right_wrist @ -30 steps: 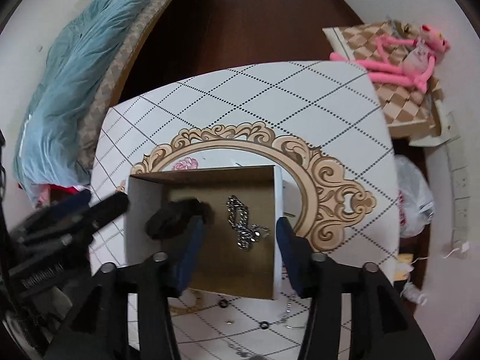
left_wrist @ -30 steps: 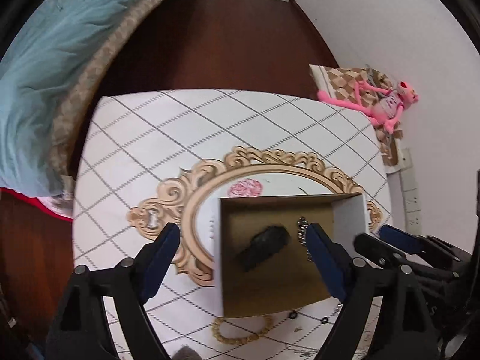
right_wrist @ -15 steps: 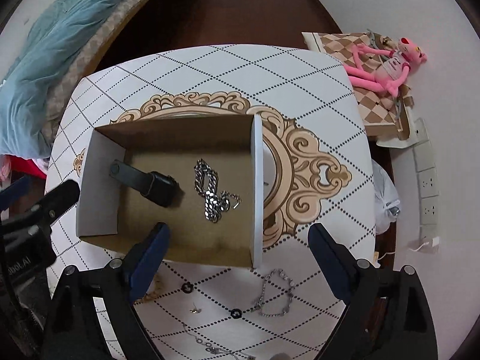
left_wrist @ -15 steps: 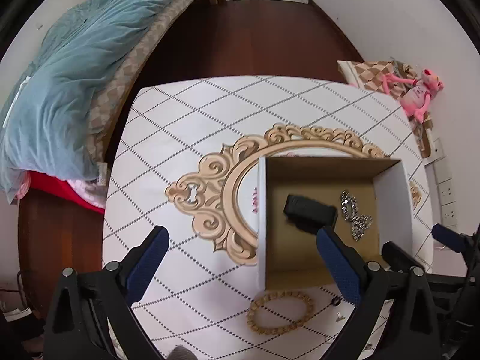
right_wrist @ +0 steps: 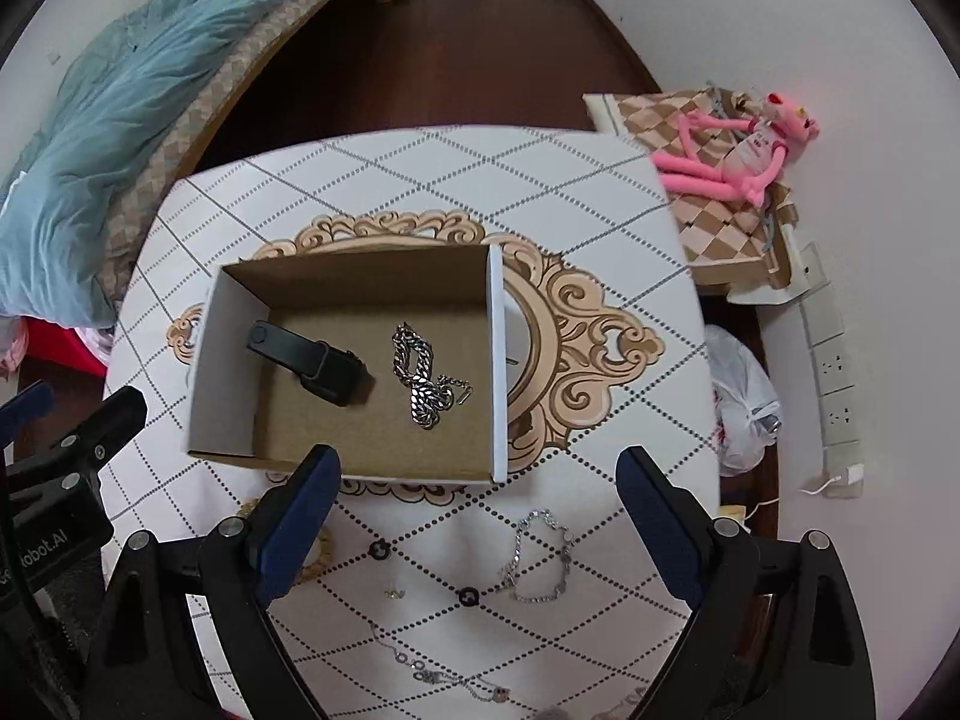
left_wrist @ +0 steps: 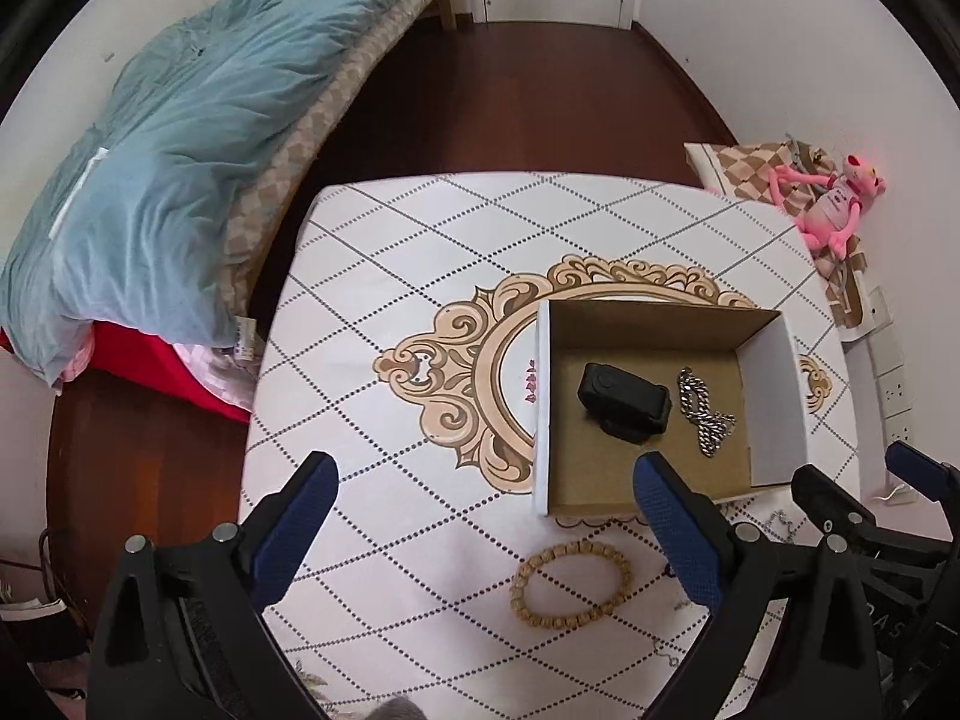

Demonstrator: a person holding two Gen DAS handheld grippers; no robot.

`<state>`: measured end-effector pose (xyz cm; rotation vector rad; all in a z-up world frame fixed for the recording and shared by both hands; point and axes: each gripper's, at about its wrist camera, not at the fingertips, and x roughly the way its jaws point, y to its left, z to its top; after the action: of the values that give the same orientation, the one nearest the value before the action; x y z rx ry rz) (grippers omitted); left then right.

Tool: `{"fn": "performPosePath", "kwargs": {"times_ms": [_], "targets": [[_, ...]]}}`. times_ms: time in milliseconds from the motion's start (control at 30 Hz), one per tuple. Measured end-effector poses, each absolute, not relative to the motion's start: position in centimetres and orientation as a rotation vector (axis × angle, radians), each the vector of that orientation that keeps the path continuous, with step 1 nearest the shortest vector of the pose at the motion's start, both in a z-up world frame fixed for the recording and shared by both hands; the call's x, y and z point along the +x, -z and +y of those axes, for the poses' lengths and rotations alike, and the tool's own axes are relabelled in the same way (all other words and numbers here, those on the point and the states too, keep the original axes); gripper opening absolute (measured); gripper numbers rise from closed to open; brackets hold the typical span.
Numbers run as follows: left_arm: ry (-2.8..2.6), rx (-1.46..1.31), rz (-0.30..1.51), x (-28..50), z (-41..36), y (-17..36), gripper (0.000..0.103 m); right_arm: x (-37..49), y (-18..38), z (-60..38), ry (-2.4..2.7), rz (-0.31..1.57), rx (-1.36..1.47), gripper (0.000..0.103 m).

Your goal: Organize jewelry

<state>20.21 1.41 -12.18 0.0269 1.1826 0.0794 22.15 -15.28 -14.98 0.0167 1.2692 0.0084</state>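
A white table [left_wrist: 420, 276] printed with a dotted diamond grid and a tan scrollwork oval stands on dark wood floor beside a bed under a pale blue quilt [left_wrist: 180, 138]. On it, an open cardboard box [right_wrist: 225, 360] holds a black watch band [right_wrist: 309, 360] and chunky silver chain [right_wrist: 420, 378]. Nearer lie a wooden bead bracelet [left_wrist: 570, 585] and thin silver bracelet [right_wrist: 540, 558]. The left gripper [left_wrist: 486, 531] and right gripper [right_wrist: 477, 525] both gape wide, empty.

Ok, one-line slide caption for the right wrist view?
Open right gripper above loose jewelry, facing a cardboard box that holds a black watch and silver chain.
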Motion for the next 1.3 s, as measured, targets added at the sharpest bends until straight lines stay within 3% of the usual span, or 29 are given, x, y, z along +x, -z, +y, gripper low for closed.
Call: {"fn": "performPosePath", "kwargs": {"times_ms": [600,867,1033,1300], "targets": [[-0.068,0.029,1.032,12.0,2.4,4.3,0.100,13.8,5.8,-13.8,-0.016,1.081,0.000,0.094],[-0.078,-0.014,1.001,9.8,3.1,3.3,0.100,11.0,3.8,-13.5,-0.031,1.022,0.030,0.094],[-0.110,-0.016,1.006,8.6,3.4,5.7,0.100,9.5,6.0,-14.9,-0.021,1.062,0.087,0.094],[-0.112,0.003,1.133,7.5,3.4,13.7,0.100,6.8,16.7,-18.9,0.080,1.262,0.198,0.094]]}}
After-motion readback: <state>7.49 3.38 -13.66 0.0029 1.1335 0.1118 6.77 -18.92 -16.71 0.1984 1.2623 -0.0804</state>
